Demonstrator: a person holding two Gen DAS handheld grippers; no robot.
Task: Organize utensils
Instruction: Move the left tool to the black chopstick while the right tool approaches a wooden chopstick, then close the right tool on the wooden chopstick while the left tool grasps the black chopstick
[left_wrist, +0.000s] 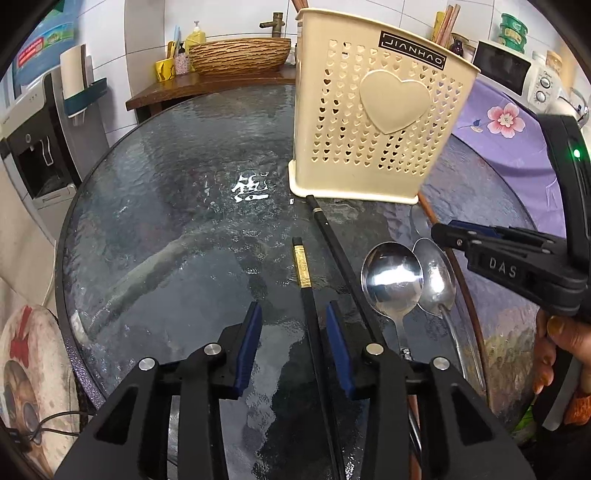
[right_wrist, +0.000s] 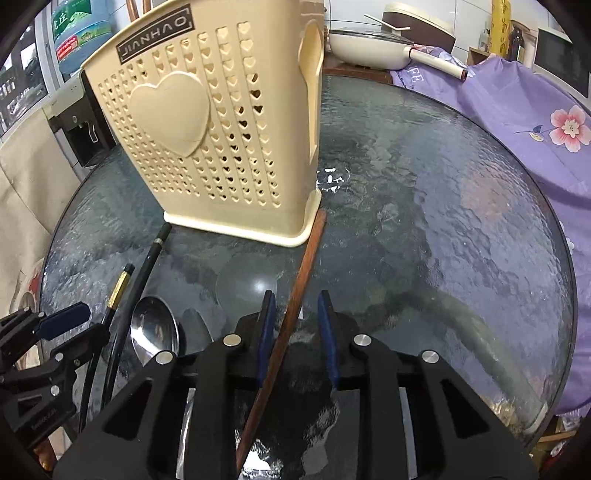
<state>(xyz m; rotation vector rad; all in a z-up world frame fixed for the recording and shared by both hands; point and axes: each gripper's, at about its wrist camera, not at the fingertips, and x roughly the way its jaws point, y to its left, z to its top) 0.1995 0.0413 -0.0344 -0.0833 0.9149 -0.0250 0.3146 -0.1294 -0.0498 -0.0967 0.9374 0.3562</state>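
Observation:
A cream perforated utensil holder (left_wrist: 373, 110) stands on the round glass table (left_wrist: 177, 206); it also shows in the right wrist view (right_wrist: 221, 122). Two black chopsticks (left_wrist: 332, 243), one with a gold band (left_wrist: 302, 266), and two steel spoons (left_wrist: 392, 280) lie in front of it. My left gripper (left_wrist: 293, 325) is open, with the gold-banded chopstick between its pads, apart from them. My right gripper (right_wrist: 297, 325) is open around a brown wooden chopstick (right_wrist: 301, 273) lying on the table. The left gripper shows at the left of the right wrist view (right_wrist: 62, 325).
A purple floral cloth (right_wrist: 517, 110) covers the table's right side. A white pan (right_wrist: 373, 48) sits behind. A woven basin (left_wrist: 240, 55) and bottles stand on a wooden counter. A water dispenser (left_wrist: 33, 147) stands at left.

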